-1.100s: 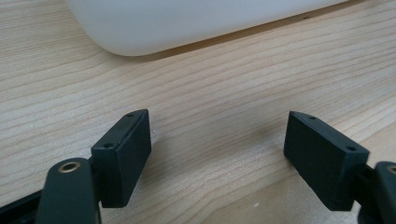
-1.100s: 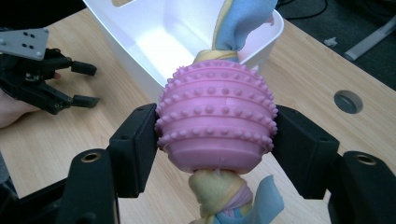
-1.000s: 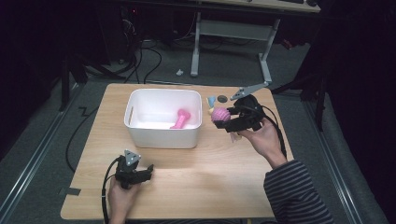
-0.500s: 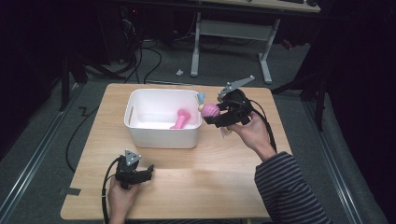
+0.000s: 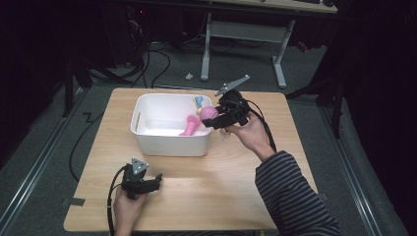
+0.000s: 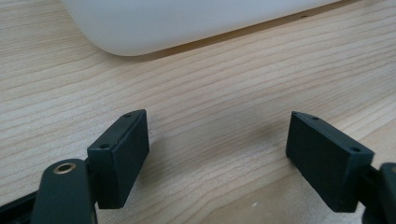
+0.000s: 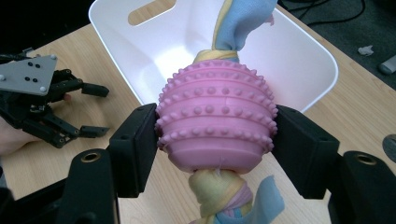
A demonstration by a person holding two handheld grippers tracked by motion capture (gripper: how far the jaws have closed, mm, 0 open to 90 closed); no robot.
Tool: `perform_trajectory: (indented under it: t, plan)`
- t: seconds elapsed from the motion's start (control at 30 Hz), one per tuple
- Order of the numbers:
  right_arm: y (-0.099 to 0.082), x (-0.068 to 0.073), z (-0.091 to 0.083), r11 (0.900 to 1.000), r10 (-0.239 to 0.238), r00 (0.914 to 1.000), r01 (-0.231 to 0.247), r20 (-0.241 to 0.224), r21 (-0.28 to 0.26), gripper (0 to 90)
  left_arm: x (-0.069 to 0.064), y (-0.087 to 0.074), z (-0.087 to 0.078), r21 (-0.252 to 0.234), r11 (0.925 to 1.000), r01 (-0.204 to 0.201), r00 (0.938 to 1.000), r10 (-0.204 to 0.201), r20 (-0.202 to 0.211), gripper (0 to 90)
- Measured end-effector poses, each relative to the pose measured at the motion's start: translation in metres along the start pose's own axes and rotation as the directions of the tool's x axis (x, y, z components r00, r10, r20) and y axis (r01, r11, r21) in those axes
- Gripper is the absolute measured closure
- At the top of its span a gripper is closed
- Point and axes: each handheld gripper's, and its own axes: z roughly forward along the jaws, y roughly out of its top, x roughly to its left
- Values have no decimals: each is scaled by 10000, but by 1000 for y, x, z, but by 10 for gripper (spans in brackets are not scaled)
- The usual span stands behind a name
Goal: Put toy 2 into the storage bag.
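Observation:
My right gripper (image 5: 212, 118) is shut on a pink studded ball (image 5: 209, 113) with a yellow and blue cloth rope knotted through it. It hangs at the right rim of the white bin (image 5: 169, 145). In the right gripper view the ball (image 7: 217, 116) sits squeezed between both pads, with the bin (image 7: 303, 51) just beyond it. A pink toy (image 5: 189, 127) lies inside the bin. Low over the table's front left, my left gripper (image 5: 150, 182) is open and holds nothing. In the left gripper view its pads (image 6: 123, 154) stand wide apart over bare wood, the bin wall (image 6: 187, 23) ahead.
The wooden table (image 5: 221, 187) has free room in front of the bin and at the right. A small grey disc (image 7: 390, 147) lies on the table to the right of the ball. Cables and a white desk frame (image 5: 206, 49) are on the floor behind.
My right gripper has carried the ball leftward from the back right of the table to the bin's right rim. The left gripper has stayed put.

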Motion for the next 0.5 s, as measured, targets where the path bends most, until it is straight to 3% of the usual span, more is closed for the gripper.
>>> perform_trajectory:
  t: [0.5]
  plan:
    - [18,7,17,9994,-342,9994,343,-109,82,344,0,0,0,3,10000,-17,10000,17,-13,218]
